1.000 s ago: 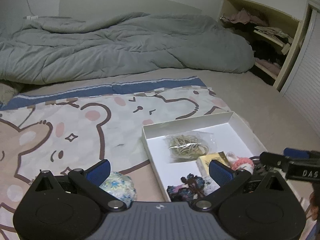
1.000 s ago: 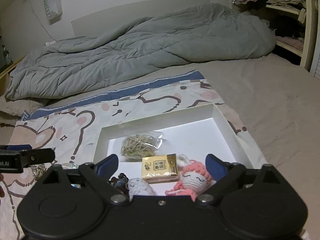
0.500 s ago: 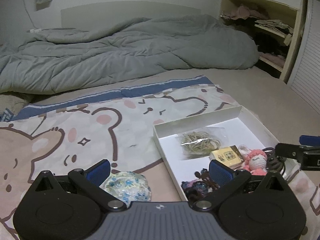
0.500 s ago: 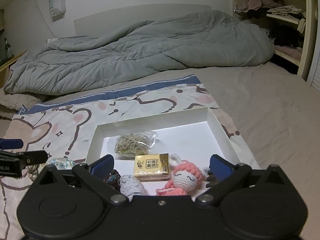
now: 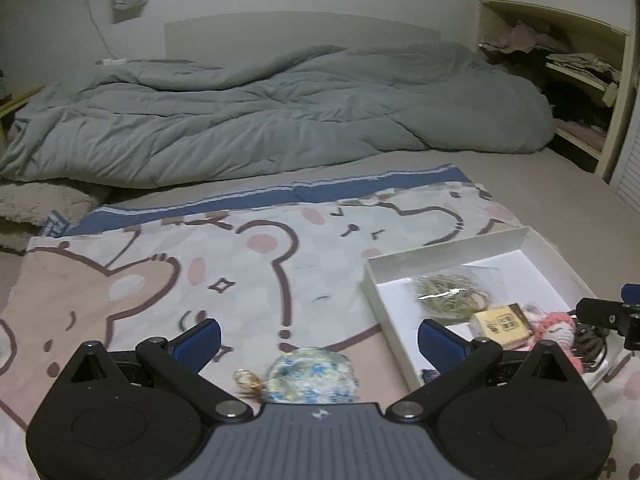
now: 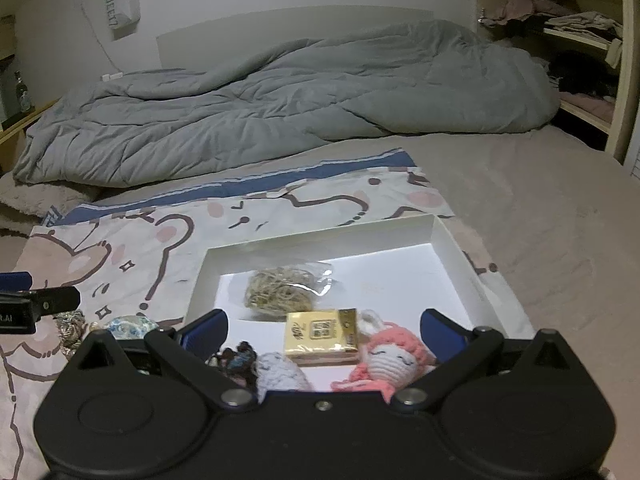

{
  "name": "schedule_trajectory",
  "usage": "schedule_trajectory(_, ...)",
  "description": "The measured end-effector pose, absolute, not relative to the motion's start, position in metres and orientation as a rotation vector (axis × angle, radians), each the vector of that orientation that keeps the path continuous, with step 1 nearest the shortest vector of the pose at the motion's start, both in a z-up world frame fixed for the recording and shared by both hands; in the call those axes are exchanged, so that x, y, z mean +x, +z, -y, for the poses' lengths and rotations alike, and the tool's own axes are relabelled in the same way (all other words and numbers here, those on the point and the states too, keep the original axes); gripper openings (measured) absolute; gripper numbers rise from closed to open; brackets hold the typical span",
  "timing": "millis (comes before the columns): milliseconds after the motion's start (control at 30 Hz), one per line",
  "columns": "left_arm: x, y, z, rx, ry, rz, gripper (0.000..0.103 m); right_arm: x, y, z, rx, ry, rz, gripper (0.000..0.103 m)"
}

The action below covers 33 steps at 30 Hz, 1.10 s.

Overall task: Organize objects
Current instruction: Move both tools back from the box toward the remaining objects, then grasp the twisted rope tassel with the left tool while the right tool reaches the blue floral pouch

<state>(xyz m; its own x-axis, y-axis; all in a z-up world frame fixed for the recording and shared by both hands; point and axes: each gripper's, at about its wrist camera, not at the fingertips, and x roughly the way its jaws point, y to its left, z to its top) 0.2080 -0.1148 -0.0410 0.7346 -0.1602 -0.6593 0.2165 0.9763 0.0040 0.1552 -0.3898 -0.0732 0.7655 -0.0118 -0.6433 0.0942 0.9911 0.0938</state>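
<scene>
A white shallow box (image 6: 456, 252) lies on the cartoon-bear sheet. Inside it are a bag of rubber bands (image 6: 280, 290), a yellow tissue pack (image 6: 320, 336), a pink crocheted doll (image 6: 388, 360), a grey knitted piece (image 6: 280, 372) and a dark hair tie (image 6: 236, 356). My right gripper (image 6: 322, 332) hovers open over the box's near end, nothing between its fingers. My left gripper (image 5: 318, 340) is open over the sheet left of the box (image 5: 440, 250). A blue floral pouch (image 5: 310, 374) and a small gold ring-like item (image 5: 246, 380) lie just below its fingers, untouched.
A crumpled grey duvet (image 5: 280, 108) covers the far half of the bed. Open shelves with clothes (image 5: 572, 68) stand at the right. A fluffy rug or pillow edge (image 5: 36, 200) sits at the far left. The bear sheet (image 5: 160, 264) stretches left of the box.
The left gripper has swung leftward, so the box now sits further right in its view and the floral pouch lies centred between its fingers. The right gripper's jaws widened slightly and it stayed over the box.
</scene>
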Motion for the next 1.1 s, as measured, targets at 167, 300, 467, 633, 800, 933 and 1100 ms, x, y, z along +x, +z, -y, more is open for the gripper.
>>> schedule_trajectory(167,0.208,-0.04,0.095,0.117,-0.153,-0.695,0.103,0.163,-0.073,0.371,0.115,-0.022,-0.693,0.103)
schedule_trajectory(300,0.208,-0.039,0.075,0.132,-0.112,-0.682,0.103,0.169,-0.073,0.354,0.103,0.018,-0.687,0.103)
schedule_trajectory(467,0.212,-0.04,0.042,0.099,-0.059,-0.693,0.103,0.176,-0.075,0.334,0.09,0.069,-0.677,0.103)
schedule_trajectory(633,0.216,-0.042,0.011,0.057,-0.03,-0.688,0.103,0.18,-0.078,0.314,0.071,0.124,-0.662,0.103)
schedule_trajectory(800,0.221,-0.048,-0.012,0.026,-0.016,-0.694,0.103,0.183,-0.082,0.295,0.031,0.169,-0.648,0.103)
schedule_trajectory(933,0.228,-0.055,-0.022,0.012,-0.002,-0.713,0.102,0.186,-0.086,0.283,0.015,0.199,-0.647,0.103)
schedule_trajectory(1100,0.242,-0.071,-0.032,-0.087,0.015,-0.808,0.093,0.187,-0.086,0.267,-0.05,0.27,-0.652,0.103)
